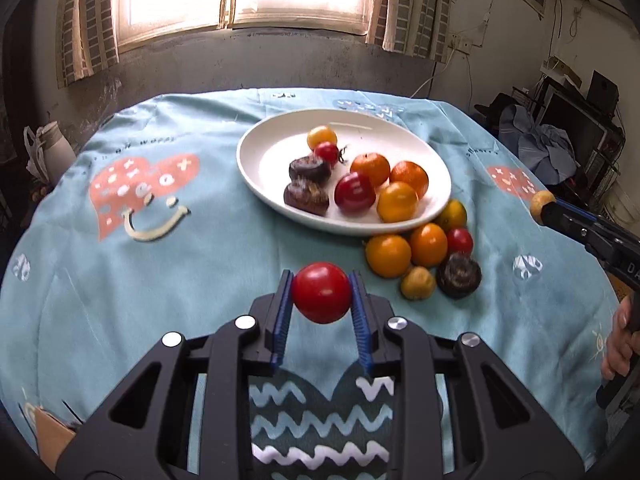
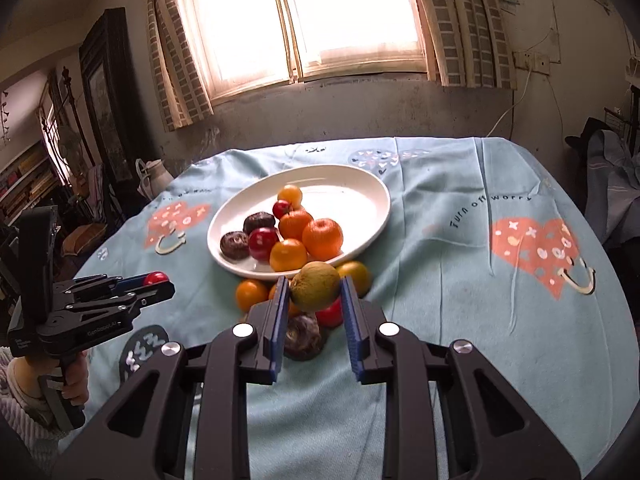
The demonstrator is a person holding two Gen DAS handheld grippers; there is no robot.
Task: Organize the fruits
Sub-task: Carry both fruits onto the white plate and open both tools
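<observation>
My left gripper (image 1: 322,286) is shut on a red round fruit (image 1: 321,292), held above the cloth short of the white plate (image 1: 280,200). In the right wrist view, my right gripper (image 2: 314,290) is shut on a yellow-brown round fruit (image 2: 315,286), lifted over the loose pile by the plate (image 2: 372,200). The left wrist view catches that same fruit (image 1: 541,201) at the right gripper's tip near the right edge. On the plate lie orange, red and dark brown fruits. Several more fruits (image 1: 428,245) sit on the cloth beside the plate's near rim.
A round table under a light blue cloth (image 1: 160,260) with red heart prints carries everything. A window with curtains is behind. A white jug (image 2: 154,176) stands off the far left edge. A hand (image 1: 620,340) grips the right tool's handle.
</observation>
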